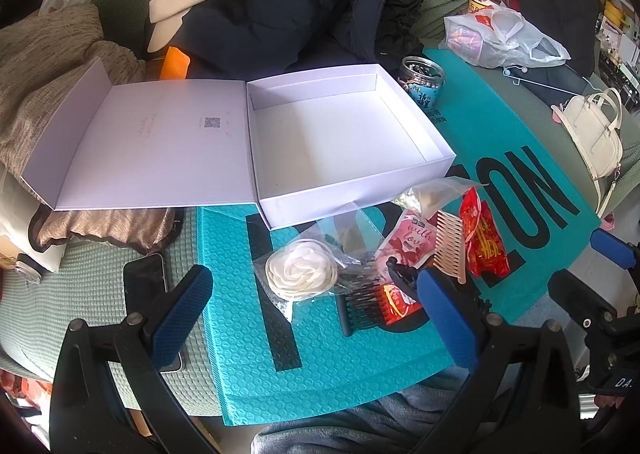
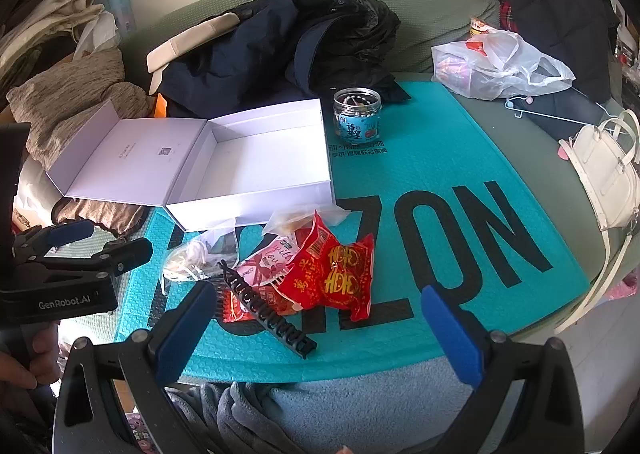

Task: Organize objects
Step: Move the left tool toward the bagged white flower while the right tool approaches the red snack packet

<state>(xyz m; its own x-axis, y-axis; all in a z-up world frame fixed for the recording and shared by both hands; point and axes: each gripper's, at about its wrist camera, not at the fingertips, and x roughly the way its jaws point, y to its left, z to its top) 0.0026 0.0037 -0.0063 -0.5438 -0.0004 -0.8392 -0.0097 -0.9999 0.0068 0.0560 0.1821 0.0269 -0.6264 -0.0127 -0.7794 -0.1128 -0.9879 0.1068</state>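
An open white box [image 1: 352,198] [image 2: 248,206] lies empty on a teal mailer [image 1: 500,158] [image 2: 440,182], its lid folded out to the left. In front of it is a heap of small things: a bagged white fabric flower [image 1: 300,270] [image 2: 192,254], a black comb [image 1: 360,302] [image 2: 264,310], a pink comb [image 1: 450,242], a pink "with love" packet [image 1: 408,242] [image 2: 268,258] and red snack packets [image 1: 484,238] [image 2: 336,270]. My left gripper [image 1: 314,276] hovers open above the flower and black comb. My right gripper [image 2: 318,294] hangs open above the red packets, gripping nothing.
A lidless jar [image 1: 422,82] [image 2: 357,112] stands behind the box. A phone [image 1: 144,282] lies left of the mailer. A dark jacket [image 1: 304,2], a plastic bag [image 2: 500,66], a white handbag [image 2: 604,170] and a brown cushion [image 1: 48,74] crowd the green sofa.
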